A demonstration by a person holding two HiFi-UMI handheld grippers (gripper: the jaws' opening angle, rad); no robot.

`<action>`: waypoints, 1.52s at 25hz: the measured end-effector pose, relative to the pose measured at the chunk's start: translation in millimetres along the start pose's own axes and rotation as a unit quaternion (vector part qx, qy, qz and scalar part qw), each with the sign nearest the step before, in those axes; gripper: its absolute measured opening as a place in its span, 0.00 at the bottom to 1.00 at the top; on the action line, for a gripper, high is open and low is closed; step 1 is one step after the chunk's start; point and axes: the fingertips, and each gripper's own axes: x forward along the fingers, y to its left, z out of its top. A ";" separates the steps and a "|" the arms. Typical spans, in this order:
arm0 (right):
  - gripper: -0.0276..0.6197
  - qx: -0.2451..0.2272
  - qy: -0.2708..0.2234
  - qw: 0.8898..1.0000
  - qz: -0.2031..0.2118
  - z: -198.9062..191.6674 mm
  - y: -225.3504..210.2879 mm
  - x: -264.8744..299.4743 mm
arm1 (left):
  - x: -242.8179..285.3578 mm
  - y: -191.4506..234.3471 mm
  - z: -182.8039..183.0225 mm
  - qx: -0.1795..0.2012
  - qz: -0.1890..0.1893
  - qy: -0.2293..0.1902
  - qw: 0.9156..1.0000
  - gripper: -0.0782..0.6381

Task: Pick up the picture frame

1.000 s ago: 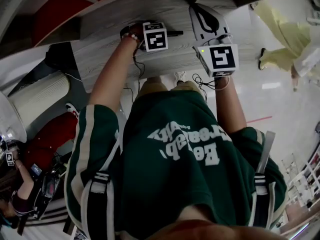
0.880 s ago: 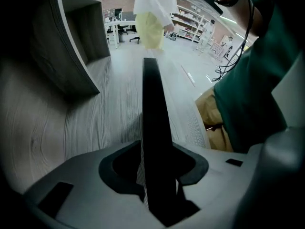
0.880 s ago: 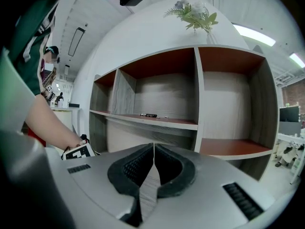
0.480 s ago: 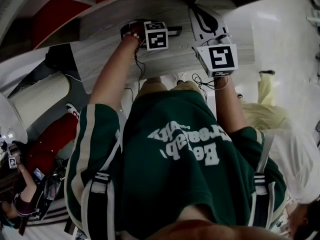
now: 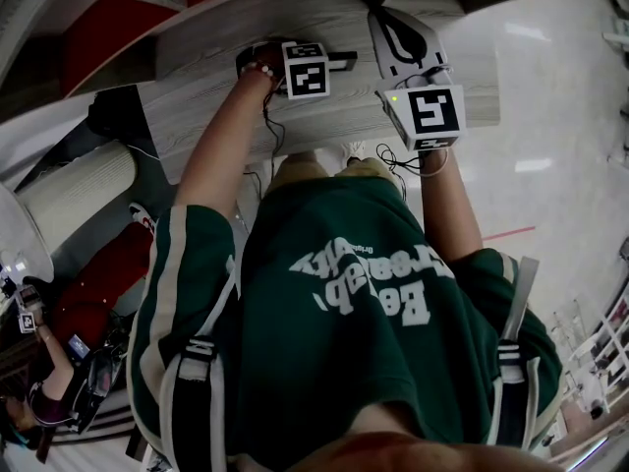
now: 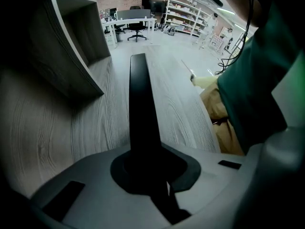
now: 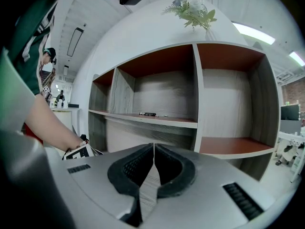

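Shut left gripper (image 6: 145,171) onto picture frame's (image 6: 139,104) thin upper edge since a second earlier, gripping from above, across its length parallel to surface's (image 6: 57,142) near edge; kept right gripper (image 7: 153,171) closed, empty, farther off.

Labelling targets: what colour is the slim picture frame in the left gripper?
The slim picture frame is plain black; clearest in left gripper view.

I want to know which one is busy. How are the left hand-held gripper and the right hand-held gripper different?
The left hand-held gripper pinches the black picture frame; the right hand-held gripper pinches nothing. The left points down at the grey wooden table; the right faces the shelf unit. Both have their jaws closed.
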 end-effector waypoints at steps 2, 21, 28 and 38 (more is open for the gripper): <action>0.09 0.000 0.000 1.000 0.000 1.2 1.5 -0.3 | -0.2 -0.9 -0.9 -0.001 0.001 0.001 1.000 0.16; 0.09 -0.015 -0.008 1.000 0.012 9.0 26.6 0.4 | 11.0 -24.5 -20.5 -0.016 0.025 -0.007 1.000 0.16; 0.09 -0.017 -0.013 1.000 0.014 1.5 37.9 8.7 | 12.6 -25.5 -37.8 -0.070 0.031 -0.029 0.997 0.15; 0.09 -0.040 -0.030 0.998 0.027 22.6 74.8 7.8 | -44.6 -16.4 -53.9 -0.191 0.126 -0.114 0.967 0.15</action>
